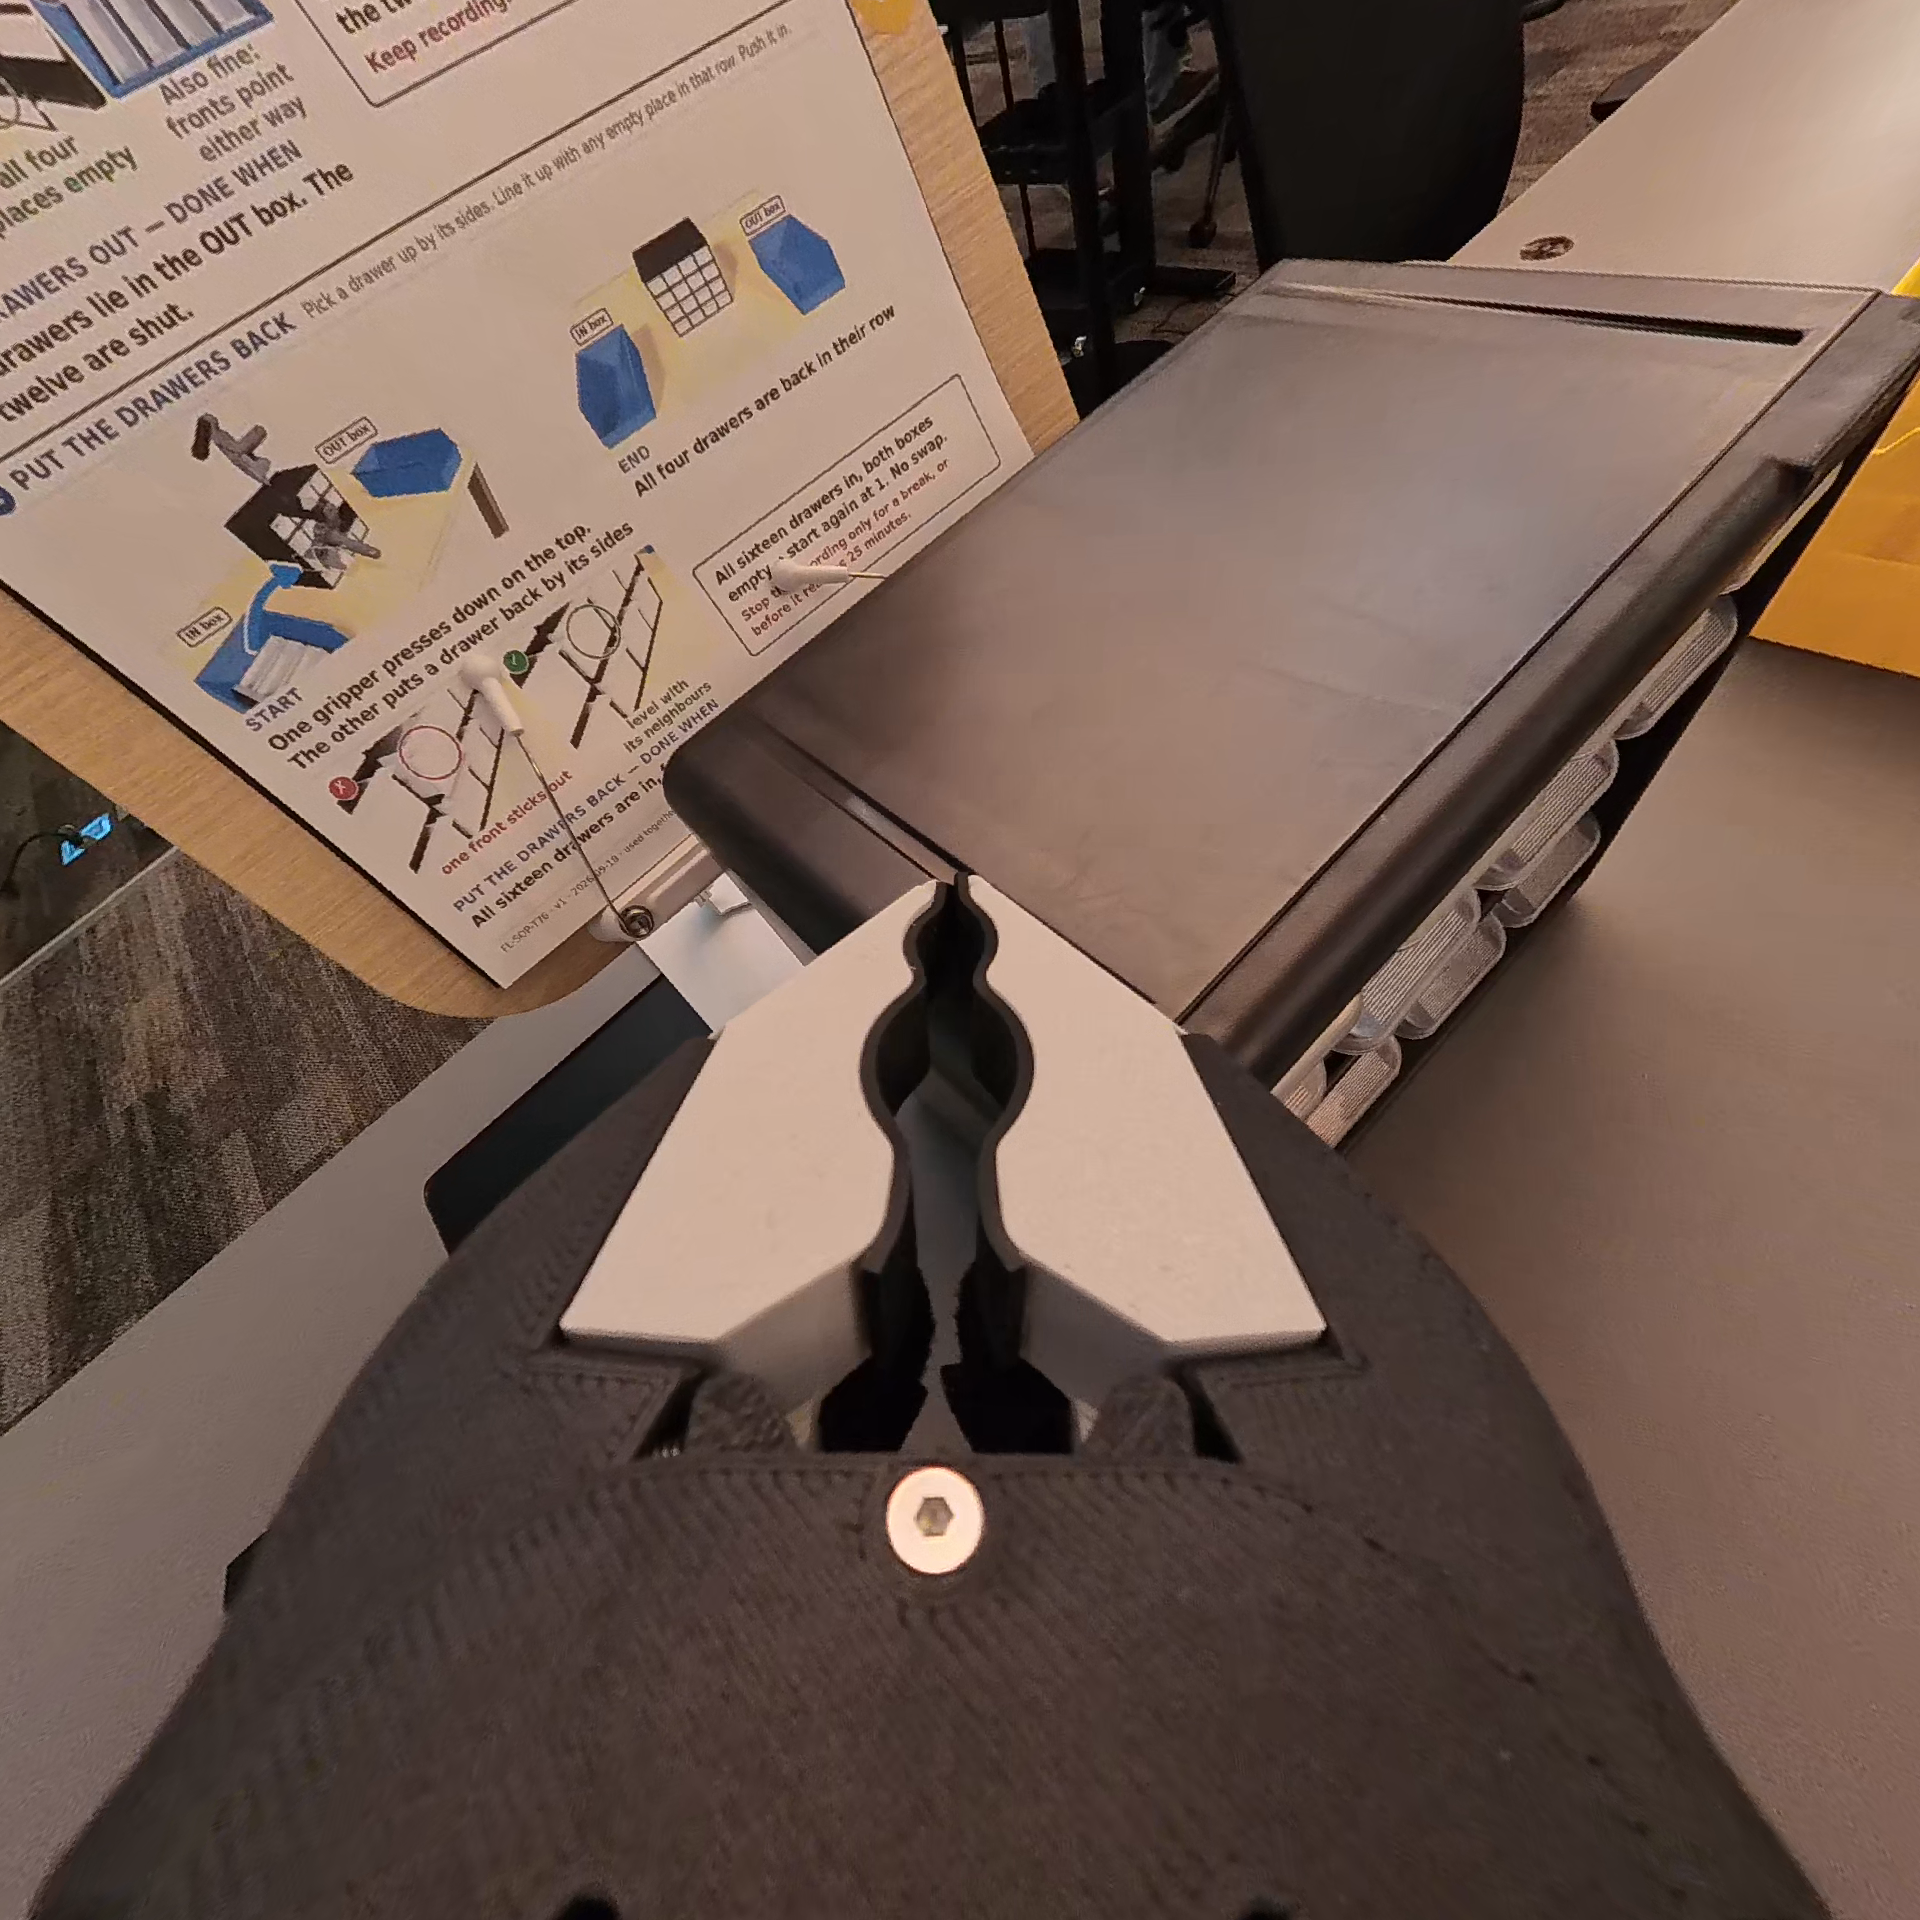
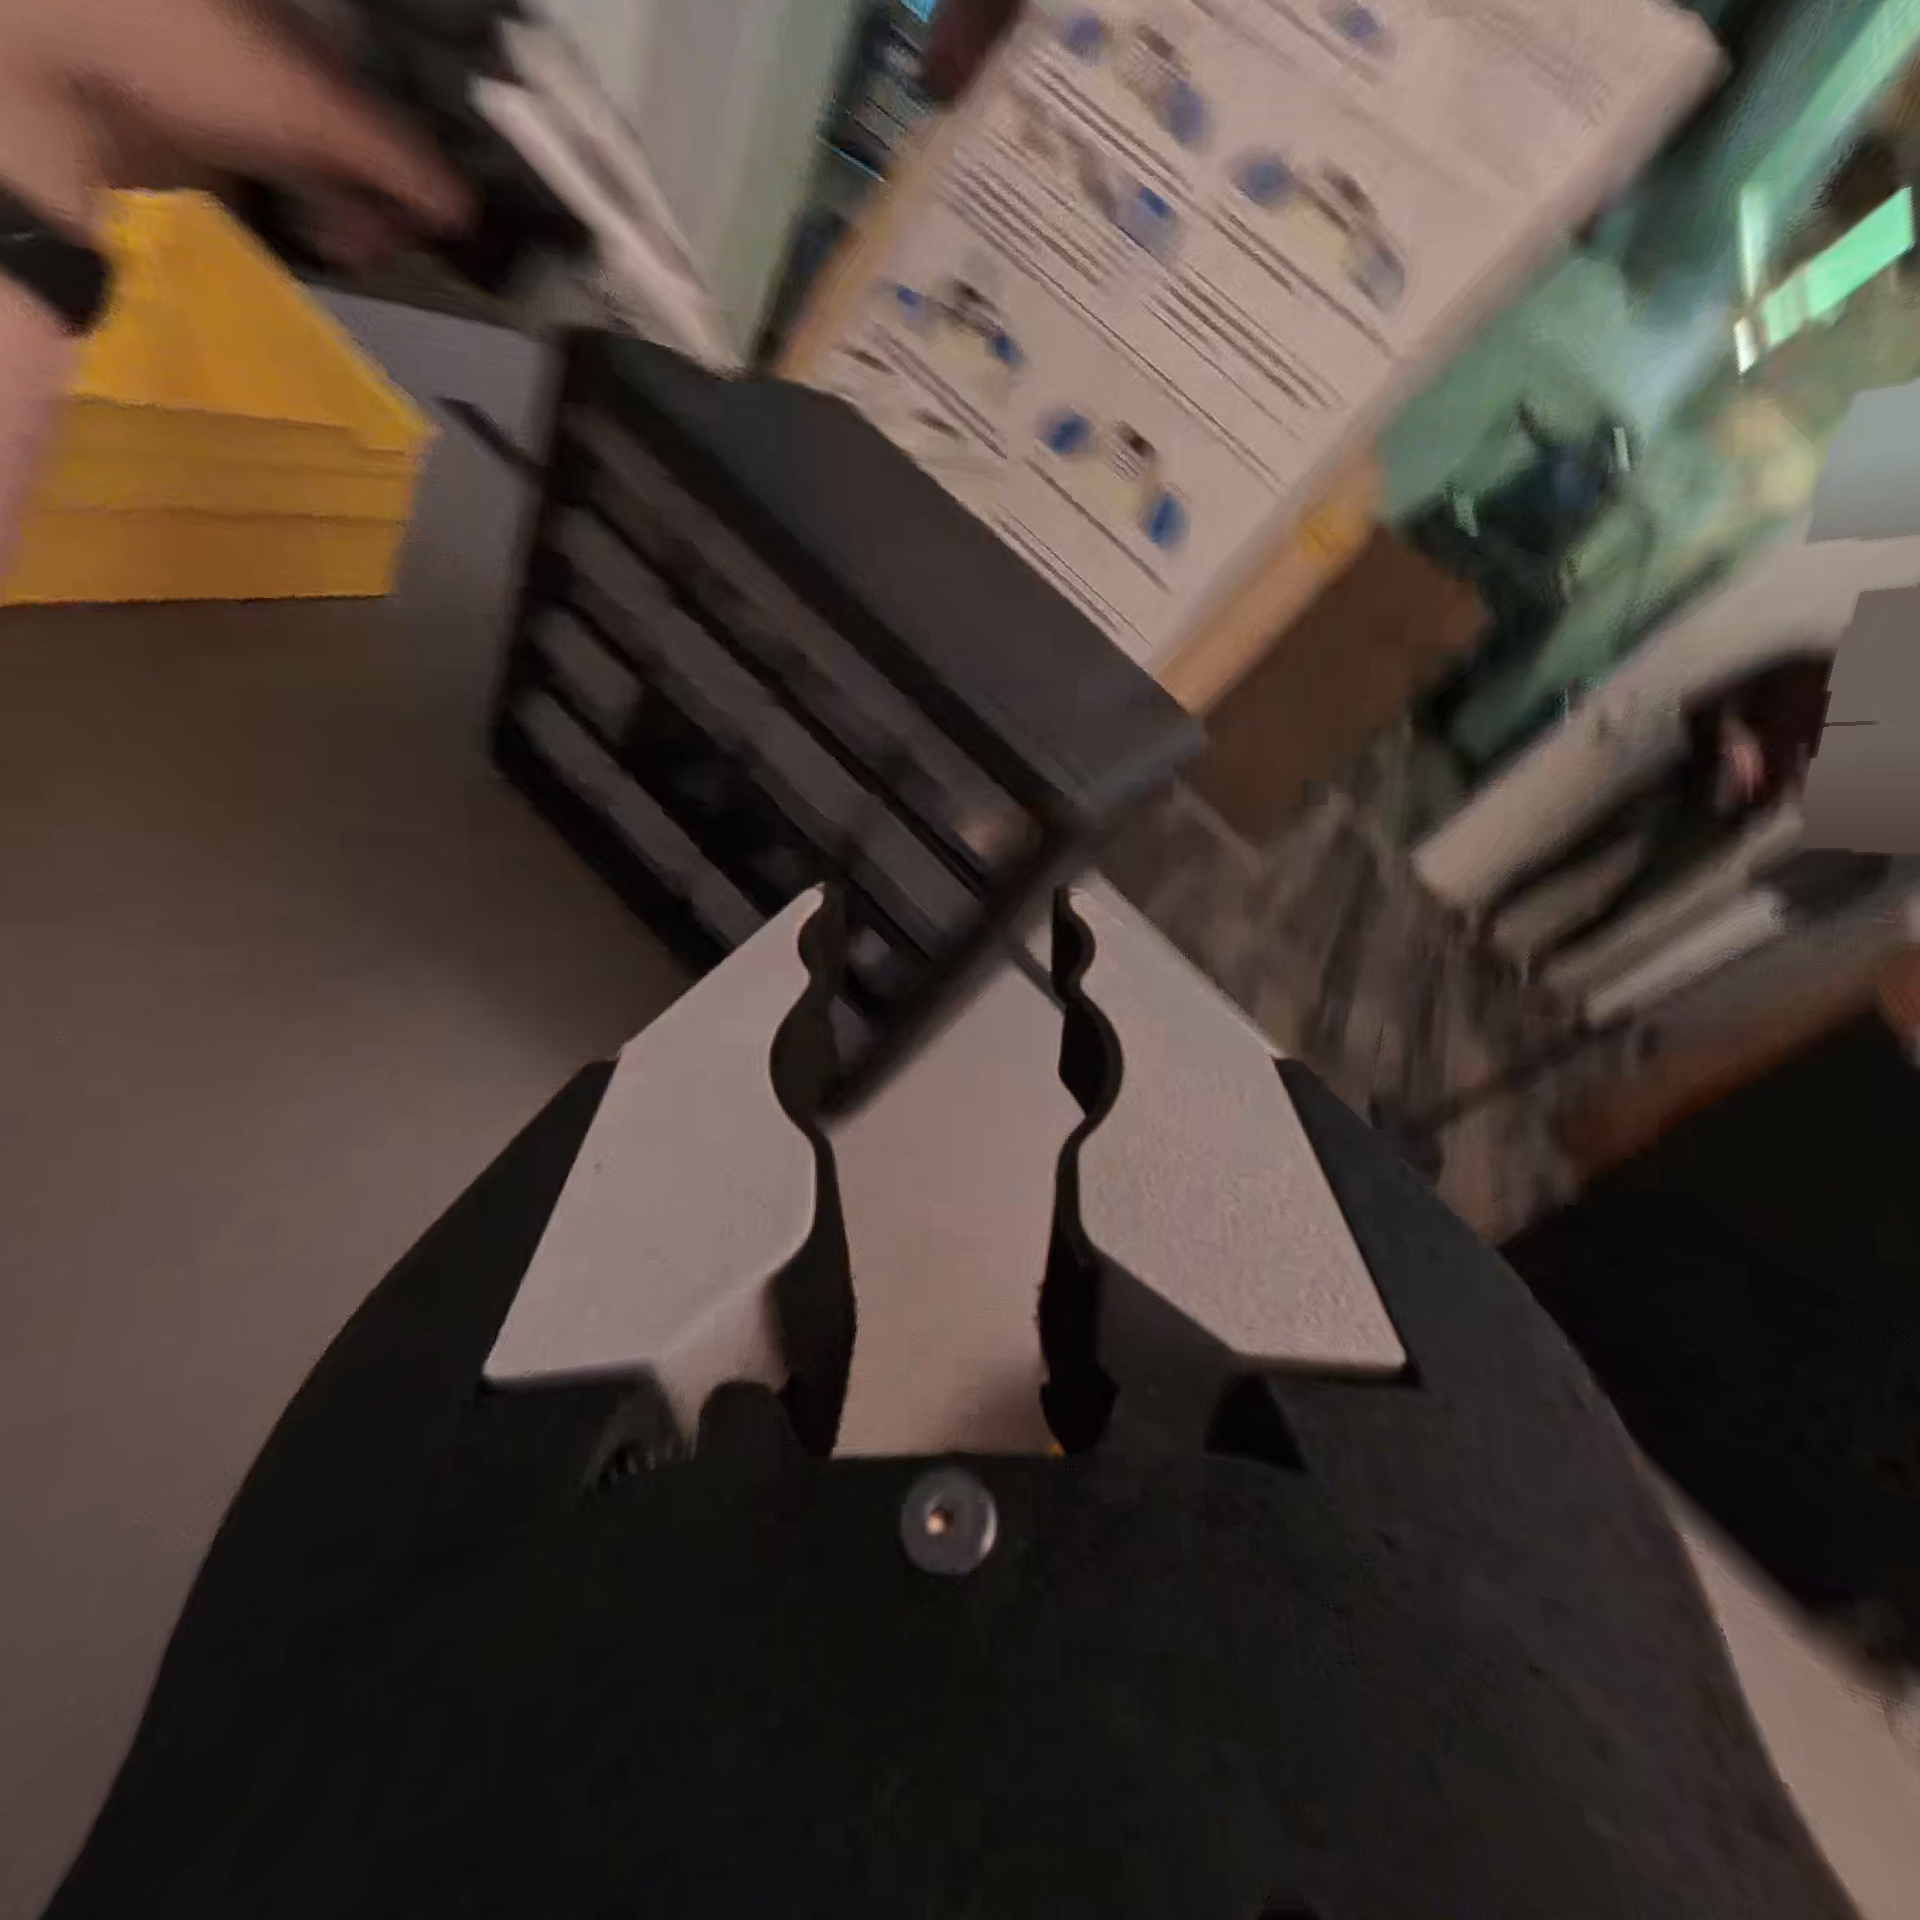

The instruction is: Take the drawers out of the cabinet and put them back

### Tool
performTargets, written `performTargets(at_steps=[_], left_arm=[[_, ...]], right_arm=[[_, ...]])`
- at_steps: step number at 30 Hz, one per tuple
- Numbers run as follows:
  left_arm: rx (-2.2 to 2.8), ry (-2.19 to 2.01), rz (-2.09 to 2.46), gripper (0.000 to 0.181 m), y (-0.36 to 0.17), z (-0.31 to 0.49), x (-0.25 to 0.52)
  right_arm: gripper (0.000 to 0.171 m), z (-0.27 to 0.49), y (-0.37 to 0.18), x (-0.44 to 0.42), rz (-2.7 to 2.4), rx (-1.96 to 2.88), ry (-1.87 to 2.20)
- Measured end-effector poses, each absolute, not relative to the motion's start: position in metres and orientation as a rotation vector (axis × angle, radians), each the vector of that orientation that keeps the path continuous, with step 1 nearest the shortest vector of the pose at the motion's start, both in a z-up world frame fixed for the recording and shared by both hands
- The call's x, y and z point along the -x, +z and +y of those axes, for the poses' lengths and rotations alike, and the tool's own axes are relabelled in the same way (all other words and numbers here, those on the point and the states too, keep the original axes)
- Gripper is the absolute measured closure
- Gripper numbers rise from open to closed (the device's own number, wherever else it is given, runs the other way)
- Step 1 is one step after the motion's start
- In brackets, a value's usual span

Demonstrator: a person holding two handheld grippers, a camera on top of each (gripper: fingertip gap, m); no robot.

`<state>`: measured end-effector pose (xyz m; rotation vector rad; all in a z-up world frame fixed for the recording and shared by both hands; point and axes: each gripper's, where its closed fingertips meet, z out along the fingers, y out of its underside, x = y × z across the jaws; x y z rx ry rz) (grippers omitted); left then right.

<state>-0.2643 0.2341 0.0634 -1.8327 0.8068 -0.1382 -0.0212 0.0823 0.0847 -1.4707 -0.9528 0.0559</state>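
matt black plastic cabinet [image 1: 1351,644], clear plastic drawers [image 1: 1548,821]

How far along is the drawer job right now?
Done: hard to judge; clear drawers sit in the cabinet, and the blurred front shows some dark slots I can't read. In hand: nothing. The left claw is shut at the cabinet's top corner; the right claw is open and empty near the front. Left: gripping a drawer.

L: my left gripper [image 1: 958,883] had its tips pressed together, nothing between | R: my right gripper [image 2: 940,904] was tilted, jaws parted, gap empty | hand [image 2: 156,135] blurred at upper left of right wrist view
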Motion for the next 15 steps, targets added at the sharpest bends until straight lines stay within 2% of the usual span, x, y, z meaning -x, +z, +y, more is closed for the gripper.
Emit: performTargets(at_steps=[4, 7, 10, 12, 15], left_arm=[[1.832, -0.131, 0.808, 0.181, 0.063, 0.234, 0.264], [1.831, -0.131, 0.810, 0.181, 0.063, 0.234, 0.264], [1.828, -0.143, 0.810, 0.181, 0.063, 0.234, 0.264], [1.826, -0.154, 0.809, 0.181, 0.064, 0.234, 0.264], [1.824, -0.166, 0.809, 0.181, 0.064, 0.234, 0.264]], right_arm=[[0.132, 0.098, 0.015, 0.150, -1.231, 1.270, -0.105], [0.136, 0.124, -0.034, 0.212, -1.350, 1.157, -0.302], [0.147, 0.146, -0.049, 0.244, -1.433, 0.963, -0.569], [0.153, 0.154, -0.057, 0.258, -1.474, 0.890, -0.602], [0.150, 0.178, -0.058, 0.256, -1.429, 0.916, -0.687]])
